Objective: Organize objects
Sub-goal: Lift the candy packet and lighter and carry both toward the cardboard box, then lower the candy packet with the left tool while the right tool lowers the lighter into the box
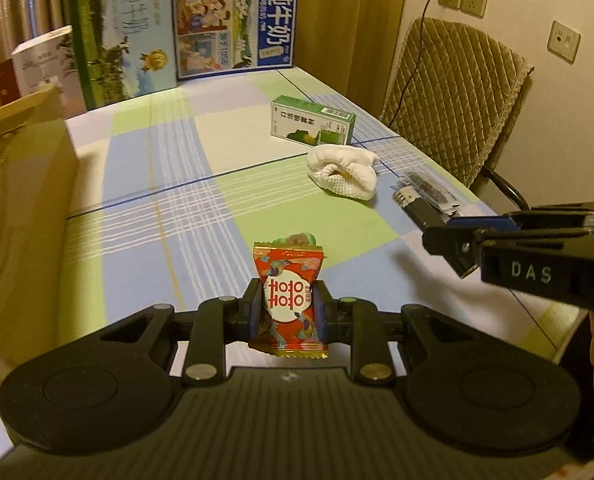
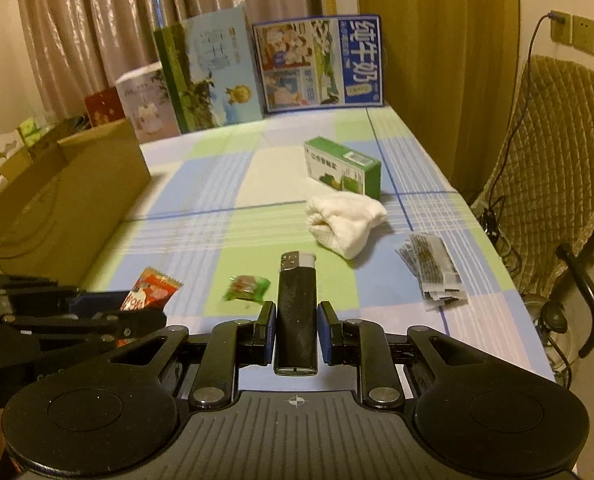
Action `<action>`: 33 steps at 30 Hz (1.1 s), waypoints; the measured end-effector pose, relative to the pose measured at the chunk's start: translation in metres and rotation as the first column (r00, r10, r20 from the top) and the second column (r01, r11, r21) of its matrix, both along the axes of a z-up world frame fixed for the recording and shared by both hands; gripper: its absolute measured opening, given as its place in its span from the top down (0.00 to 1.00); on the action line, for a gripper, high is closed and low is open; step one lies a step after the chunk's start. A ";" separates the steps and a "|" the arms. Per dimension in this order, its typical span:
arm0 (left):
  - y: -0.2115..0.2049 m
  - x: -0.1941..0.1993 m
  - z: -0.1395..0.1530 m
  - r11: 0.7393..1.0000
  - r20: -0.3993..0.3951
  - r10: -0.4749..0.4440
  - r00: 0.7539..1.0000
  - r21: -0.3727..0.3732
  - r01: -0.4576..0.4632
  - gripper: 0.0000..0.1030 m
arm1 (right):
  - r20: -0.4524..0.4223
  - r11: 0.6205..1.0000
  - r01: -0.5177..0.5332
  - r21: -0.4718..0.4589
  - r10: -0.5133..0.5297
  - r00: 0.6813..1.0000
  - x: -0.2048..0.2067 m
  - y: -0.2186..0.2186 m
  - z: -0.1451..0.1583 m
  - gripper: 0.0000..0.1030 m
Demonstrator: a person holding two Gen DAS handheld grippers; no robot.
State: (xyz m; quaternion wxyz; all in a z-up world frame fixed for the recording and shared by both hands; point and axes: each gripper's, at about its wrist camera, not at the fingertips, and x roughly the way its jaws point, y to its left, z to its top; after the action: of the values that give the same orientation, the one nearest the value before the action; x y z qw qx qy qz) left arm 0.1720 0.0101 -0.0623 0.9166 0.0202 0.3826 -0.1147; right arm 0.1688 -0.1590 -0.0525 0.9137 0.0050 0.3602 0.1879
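Two items were already in hand. The red candy packet (image 1: 289, 304) stood pinched between the pads of the left gripper (image 1: 288, 310) at lower centre of the left wrist view, crinkled foil bulging above and below the jaws. The black lighter (image 2: 297, 312) lay lengthwise between the fingers of the right gripper (image 2: 297, 330) at lower centre of the right wrist view; the pads looked close on its sides, though whether they truly pressed it was hard to tell from that angle.

That was the first risk: a smooth, hard lighter held loosely could slide out forward if the gripper tipped down. The packet's slick wrapper could likewise creep out of a narrow pinch.

Just beyond the lighter's tip, a small green candy (image 2: 244, 288) lay loose on the checked tablecloth (image 2: 201, 216), where a low sweep could knock it away. The two grippers also hung near each other, so crossing paths could make them collide.

Farther out, toward centre right, sat a white rolled cloth (image 2: 347, 220), a green carton (image 2: 343, 168) and a printed sachet (image 2: 431, 268). The cardboard box (image 2: 77, 196) at left looked the likely destination; its tall wall could catch a low carry.
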 end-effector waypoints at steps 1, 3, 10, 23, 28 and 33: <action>0.002 -0.005 0.004 1.000 0.004 0.009 1.000 -0.002 -0.009 0.79 | 0.003 1.000 0.000 0.006 0.000 1.000 -0.004 0.000 0.004 0.82; 0.007 -0.015 0.014 1.000 0.014 0.027 1.000 -0.008 -0.027 0.79 | 0.011 1.000 -0.001 0.021 0.001 1.000 -0.012 0.002 0.014 0.82; 0.020 -0.045 0.047 0.998 0.056 0.066 0.996 -0.017 -0.065 0.79 | 0.050 0.999 -0.034 0.040 0.032 0.998 -0.040 0.016 0.043 0.82; 0.074 -0.089 0.093 0.987 0.125 0.160 0.979 0.000 -0.162 0.79 | 0.090 0.984 -0.163 0.066 0.157 0.984 -0.073 0.075 0.079 0.82; 0.108 -0.098 0.106 0.979 0.138 0.201 0.970 0.019 -0.205 0.79 | 0.095 0.972 -0.223 0.073 0.215 0.972 -0.076 0.105 0.085 0.82; 0.139 -0.106 0.113 0.969 0.141 0.236 0.961 0.034 -0.243 0.79 | 0.092 0.959 -0.275 0.074 0.268 0.959 -0.078 0.136 0.087 0.82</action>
State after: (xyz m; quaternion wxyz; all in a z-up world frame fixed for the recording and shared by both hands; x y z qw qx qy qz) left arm 0.0660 0.1493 0.0509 0.9468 0.0050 0.3217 0.0085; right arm 0.0913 -0.0228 0.0348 0.8921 -0.0130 0.3115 0.3271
